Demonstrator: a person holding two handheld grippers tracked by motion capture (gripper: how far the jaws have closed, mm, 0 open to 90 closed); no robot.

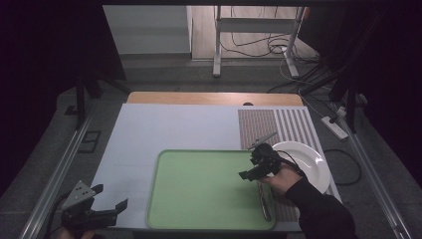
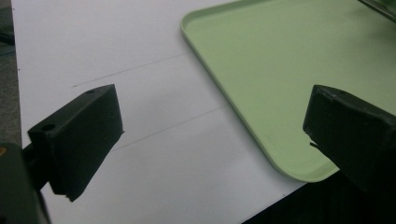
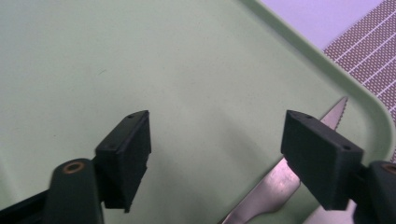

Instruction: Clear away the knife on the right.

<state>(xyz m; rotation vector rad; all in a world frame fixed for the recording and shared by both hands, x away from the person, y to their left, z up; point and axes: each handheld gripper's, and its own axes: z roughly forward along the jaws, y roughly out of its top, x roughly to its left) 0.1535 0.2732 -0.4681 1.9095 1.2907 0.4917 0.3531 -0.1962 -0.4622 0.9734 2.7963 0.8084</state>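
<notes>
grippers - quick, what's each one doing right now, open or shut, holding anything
Left gripper: open, holding nothing, over the white table.
Right gripper: open, holding nothing, over the green tray beside a knife.

Tray [image 1: 199,189] mostly free; knife [image 3: 280,182] blocks rt edge.

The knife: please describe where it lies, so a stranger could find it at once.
Find the green tray on the white table. Along its right edge, below the right gripper, lies the knife. It is the sole metal thing there, with a serrated tip.
</notes>
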